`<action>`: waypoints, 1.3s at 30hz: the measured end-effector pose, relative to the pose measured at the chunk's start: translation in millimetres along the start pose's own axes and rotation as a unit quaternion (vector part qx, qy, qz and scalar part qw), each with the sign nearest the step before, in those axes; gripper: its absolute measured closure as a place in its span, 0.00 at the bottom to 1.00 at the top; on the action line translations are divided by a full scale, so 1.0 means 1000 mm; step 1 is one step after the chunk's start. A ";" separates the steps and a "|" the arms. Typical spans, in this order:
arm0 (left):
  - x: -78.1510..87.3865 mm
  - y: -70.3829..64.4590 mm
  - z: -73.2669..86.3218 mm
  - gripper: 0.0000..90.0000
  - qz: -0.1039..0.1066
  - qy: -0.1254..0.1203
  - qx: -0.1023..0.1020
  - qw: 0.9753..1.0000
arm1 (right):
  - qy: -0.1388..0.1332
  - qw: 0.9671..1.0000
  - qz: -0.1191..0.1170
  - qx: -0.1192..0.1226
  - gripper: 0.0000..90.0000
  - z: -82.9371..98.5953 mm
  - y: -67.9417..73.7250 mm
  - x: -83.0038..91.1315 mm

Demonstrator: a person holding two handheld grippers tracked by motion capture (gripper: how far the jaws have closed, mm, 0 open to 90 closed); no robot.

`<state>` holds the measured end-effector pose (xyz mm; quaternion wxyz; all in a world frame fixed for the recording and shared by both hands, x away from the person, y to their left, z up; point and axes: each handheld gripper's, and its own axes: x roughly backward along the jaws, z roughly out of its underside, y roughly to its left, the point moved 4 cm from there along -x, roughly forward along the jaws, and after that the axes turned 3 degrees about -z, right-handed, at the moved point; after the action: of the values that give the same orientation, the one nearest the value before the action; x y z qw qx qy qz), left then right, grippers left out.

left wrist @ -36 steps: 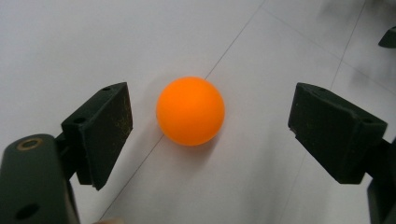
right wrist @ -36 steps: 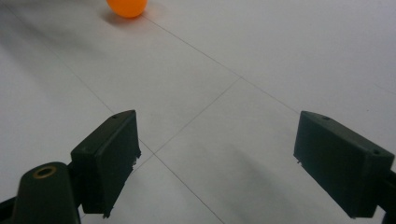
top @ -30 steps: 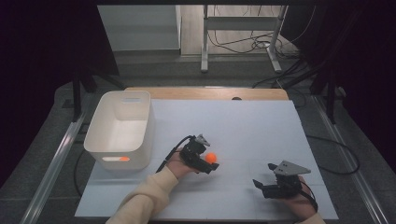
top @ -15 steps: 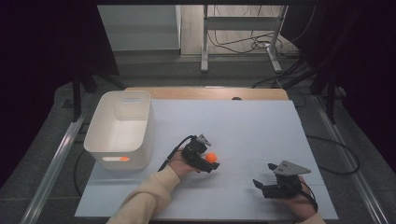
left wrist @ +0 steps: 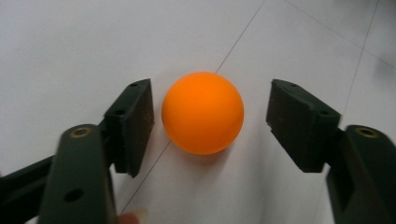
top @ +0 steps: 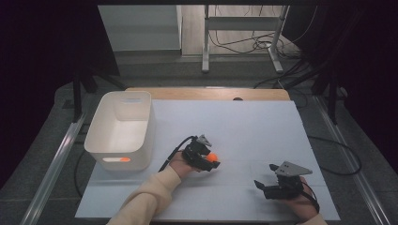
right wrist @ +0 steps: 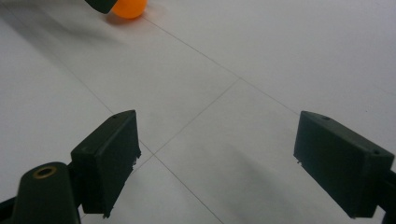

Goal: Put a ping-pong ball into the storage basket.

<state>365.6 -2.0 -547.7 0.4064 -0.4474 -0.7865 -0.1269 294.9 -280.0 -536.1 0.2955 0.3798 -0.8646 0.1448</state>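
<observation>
Straddling orange ball (left wrist: 203,112), left hand-held gripper (left wrist: 210,116) seemingly untouching.

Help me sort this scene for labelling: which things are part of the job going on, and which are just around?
In the job:
- ball, orange, on the table between the open jaws
- left gripper, around the ball
- bin, white, likely where the ball goes

Just around:
- right gripper, open, over bare table
- cables on the floor behind

Cream sleeve (top: 150,197); black grippers with brass-ringed screw holes, apparently grey top plates.
</observation>
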 end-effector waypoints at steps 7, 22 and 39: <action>0.001 -0.001 0.001 0.51 0.004 0.002 0.001 1.000 | 0.000 1.000 0.000 0.000 0.16 0.000 0.000 0.000; 0.013 -0.001 -0.002 0.56 0.000 -0.016 -0.002 1.000 | -0.001 1.000 0.001 -0.001 0.16 0.000 0.000 0.000; 0.042 -0.001 -0.011 0.56 -0.013 -0.063 -0.002 0.998 | -0.002 1.000 0.003 0.000 0.16 0.000 -0.001 0.001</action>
<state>358.9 16.3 -508.6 0.3536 -0.4451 -0.8160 -0.1052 294.9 -280.8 -535.5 0.2935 0.3778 -0.8661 0.1447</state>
